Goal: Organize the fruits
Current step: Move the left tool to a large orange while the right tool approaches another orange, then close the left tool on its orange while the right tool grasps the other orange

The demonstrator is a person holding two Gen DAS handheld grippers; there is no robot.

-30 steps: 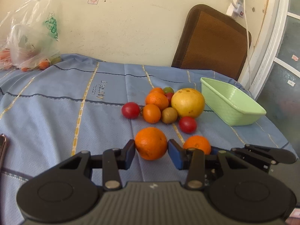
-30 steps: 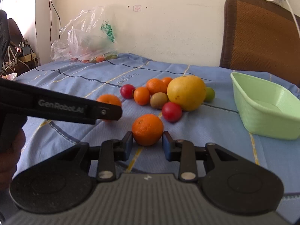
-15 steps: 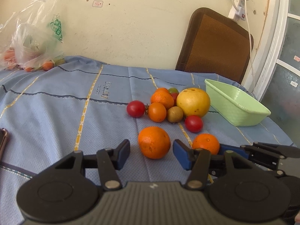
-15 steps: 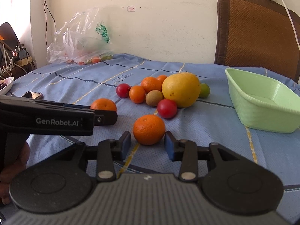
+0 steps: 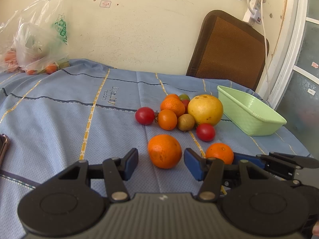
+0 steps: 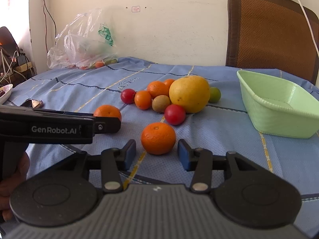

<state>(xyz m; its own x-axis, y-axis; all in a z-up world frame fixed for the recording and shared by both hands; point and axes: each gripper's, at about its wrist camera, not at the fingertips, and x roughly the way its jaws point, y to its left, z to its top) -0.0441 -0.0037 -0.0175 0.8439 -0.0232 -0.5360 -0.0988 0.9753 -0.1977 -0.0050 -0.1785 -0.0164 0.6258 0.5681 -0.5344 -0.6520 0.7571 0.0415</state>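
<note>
Two oranges rest on the blue cloth [image 5: 59, 119]. One orange [image 5: 164, 151] lies between the blue pads of my left gripper [image 5: 161, 164], which is open with a gap on both sides. The other orange [image 6: 158, 138] lies between the pads of my right gripper [image 6: 156, 154]; its jaws are opening and do not touch the fruit. A pile holds a yellow grapefruit [image 5: 205, 109], tomatoes [image 5: 145, 115], small oranges [image 5: 172, 106] and a kiwi [image 5: 185, 122]. The empty green basket [image 6: 279, 107] stands to the right.
A clear plastic bag [image 6: 85, 43] with more fruit lies at the back left by the wall. A brown chair back [image 5: 229, 47] rises behind the table. A phone [image 6: 32, 103] lies at the left edge, and a white cable [image 5: 265, 39] hangs at the right.
Both grippers' pads pressed on their oranges a second ago; the jaws have since spread apart and let go. The oranges stay on the cloth and neither hand has shifted.
</note>
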